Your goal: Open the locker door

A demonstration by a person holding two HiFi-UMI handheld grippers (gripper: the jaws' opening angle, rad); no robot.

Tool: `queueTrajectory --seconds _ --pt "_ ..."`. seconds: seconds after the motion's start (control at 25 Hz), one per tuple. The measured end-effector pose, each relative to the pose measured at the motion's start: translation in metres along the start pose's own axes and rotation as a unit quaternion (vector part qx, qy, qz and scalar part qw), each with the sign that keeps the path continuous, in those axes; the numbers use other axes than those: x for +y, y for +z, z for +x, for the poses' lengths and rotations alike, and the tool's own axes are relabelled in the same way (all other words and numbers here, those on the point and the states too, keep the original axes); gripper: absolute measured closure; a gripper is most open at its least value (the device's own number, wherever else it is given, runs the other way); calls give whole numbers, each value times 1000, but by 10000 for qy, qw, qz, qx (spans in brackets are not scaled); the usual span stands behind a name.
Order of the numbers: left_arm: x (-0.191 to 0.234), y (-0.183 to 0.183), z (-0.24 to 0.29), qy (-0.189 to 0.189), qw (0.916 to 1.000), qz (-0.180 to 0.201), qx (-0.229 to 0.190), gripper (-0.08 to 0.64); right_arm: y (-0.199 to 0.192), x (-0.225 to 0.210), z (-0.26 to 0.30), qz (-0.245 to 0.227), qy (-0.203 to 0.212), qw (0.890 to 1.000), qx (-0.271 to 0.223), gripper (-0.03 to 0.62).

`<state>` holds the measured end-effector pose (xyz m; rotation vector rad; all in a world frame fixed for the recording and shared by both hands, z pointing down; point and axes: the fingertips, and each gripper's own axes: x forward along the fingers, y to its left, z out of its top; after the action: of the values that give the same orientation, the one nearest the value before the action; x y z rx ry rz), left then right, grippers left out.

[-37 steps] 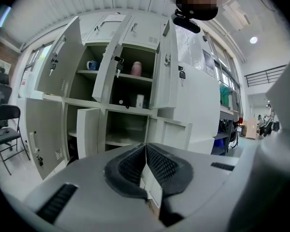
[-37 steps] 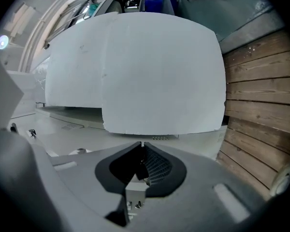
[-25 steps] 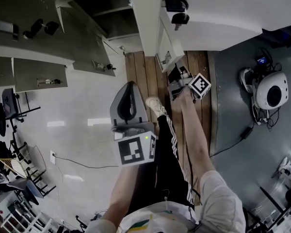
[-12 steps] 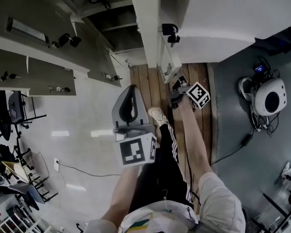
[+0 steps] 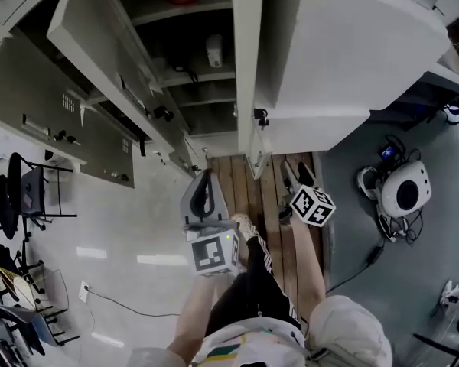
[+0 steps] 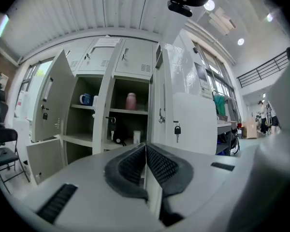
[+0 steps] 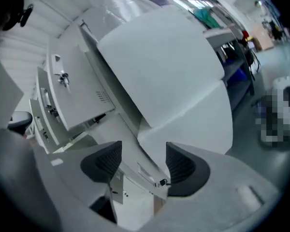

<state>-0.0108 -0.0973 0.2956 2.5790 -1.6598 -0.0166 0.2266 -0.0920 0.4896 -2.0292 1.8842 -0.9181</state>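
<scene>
The white locker door (image 5: pixel 344 60) stands swung out from the row of lockers, with a small latch (image 5: pixel 260 117) on its edge. In the right gripper view the same door (image 7: pixel 159 66) fills the top, and a key (image 7: pixel 162 181) hangs at its lower edge. My right gripper (image 5: pixel 294 176) hangs below that edge, apart from the door. Its jaws (image 7: pixel 142 163) are wide and closing, and the pads press on nothing. My left gripper (image 5: pixel 205 178) hangs to the left over the floor. Its pads (image 6: pixel 146 163) are shut together and empty.
Neighbouring locker doors (image 5: pixel 99 52) stand open to the left. Shelves hold a pink bottle (image 6: pixel 130 101) and a blue cup (image 6: pixel 85 99). A padlock (image 6: pixel 177 128) hangs on a door. Wooden planks (image 5: pixel 268 197) lie underfoot. A round white device (image 5: pixel 402 193) with cables sits right; chairs (image 5: pixel 23 189) stand left.
My right gripper has come away from the door's latch edge and dropped back. The head view has tipped up, so more of the lockers shows. The left gripper stays shut.
</scene>
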Motion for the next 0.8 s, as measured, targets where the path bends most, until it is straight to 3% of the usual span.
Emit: queueTrajectory --seconds 0.12,0.24,0.32,0.56,0.68,0.8 --pt "7 11 -18 70 10000 -43 54 543 43 41 -52 -765 -241 9964 -267 369" --pt "7 33 -32 66 9999 -101 44 543 83 87 -90 -1442 -372 9875 -522 474" --pt "3 48 -44 43 9999 -150 14 543 103 126 -113 -1872 -235 9800 -639 566" --pt "3 90 -76 83 9994 -265 -218 544 135 252 -165 -3173 701 9393 -1106 586" --pt "5 103 -95 136 9992 -127 -366 545 126 288 -188 -3440 1073 9250 -1206 586" --pt "12 109 -117 224 9988 39 -438 544 105 311 -203 -3492 1422 9189 -1163 586"
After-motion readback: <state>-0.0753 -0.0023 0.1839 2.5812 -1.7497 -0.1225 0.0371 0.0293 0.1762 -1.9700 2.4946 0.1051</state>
